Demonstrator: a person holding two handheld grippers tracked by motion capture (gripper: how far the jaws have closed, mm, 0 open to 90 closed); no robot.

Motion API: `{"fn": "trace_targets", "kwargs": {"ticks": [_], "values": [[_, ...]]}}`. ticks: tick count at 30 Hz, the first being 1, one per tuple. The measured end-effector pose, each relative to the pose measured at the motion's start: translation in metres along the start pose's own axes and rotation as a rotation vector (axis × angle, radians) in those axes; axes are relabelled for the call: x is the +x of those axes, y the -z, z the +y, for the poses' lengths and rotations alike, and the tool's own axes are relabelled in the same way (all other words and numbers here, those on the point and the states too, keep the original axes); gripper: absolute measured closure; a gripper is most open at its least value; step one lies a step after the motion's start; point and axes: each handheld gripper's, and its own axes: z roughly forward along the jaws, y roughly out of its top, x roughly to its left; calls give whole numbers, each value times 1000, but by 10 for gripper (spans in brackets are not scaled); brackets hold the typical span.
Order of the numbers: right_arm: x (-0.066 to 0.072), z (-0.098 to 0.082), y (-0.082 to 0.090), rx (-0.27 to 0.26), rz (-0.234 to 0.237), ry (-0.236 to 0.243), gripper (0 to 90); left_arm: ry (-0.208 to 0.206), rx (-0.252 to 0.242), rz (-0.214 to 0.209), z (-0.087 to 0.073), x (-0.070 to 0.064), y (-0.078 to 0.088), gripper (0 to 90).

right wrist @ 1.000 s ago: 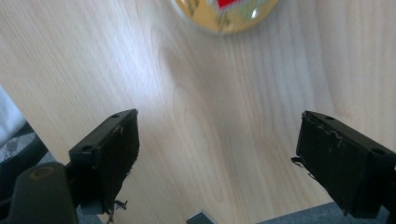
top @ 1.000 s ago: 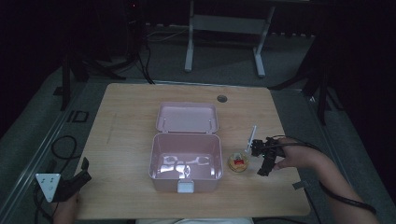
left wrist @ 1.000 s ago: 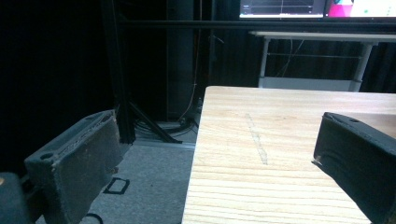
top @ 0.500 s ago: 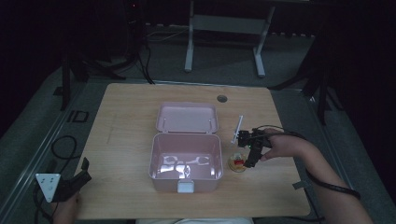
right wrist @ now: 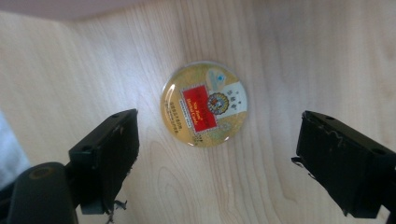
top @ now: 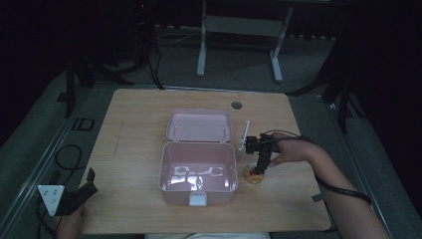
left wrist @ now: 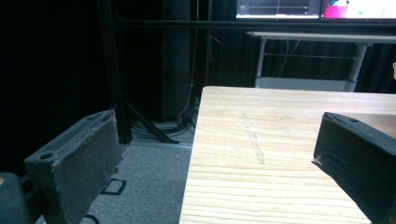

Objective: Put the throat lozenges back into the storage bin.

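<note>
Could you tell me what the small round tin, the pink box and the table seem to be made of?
The round tin looks like glossy printed metal, though coated plastic is possible: its gold and red lid shows a bright glare. The pink box looks like smooth moulded plastic, with soft reflections on its inner floor. The table shows pale wood grain with a matt finish; solid wood or laminate cannot be told.

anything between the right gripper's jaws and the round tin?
Nothing: in the right gripper view, bare wood separates the open right gripper from the round tin on the table.

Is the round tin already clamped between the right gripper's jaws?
No: in the right gripper view the round tin lies flat on the table, with the right gripper open and both jaws clear of it.
</note>
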Motion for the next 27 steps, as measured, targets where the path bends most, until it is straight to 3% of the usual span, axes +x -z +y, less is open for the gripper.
{"fn": "trace_targets", "kwargs": {"ticks": [14, 24, 27], "values": [[-6, 0, -58, 27, 62, 5, 130, -3, 0, -2, 0, 0, 0, 11], [-5, 0, -77, 51, 69, -11, 135, -3, 0, -3, 0, 0, 0, 10], [-5, 0, -79, 56, 79, 0, 196, -3, 0, -3, 0, 0, 0, 10]]}}
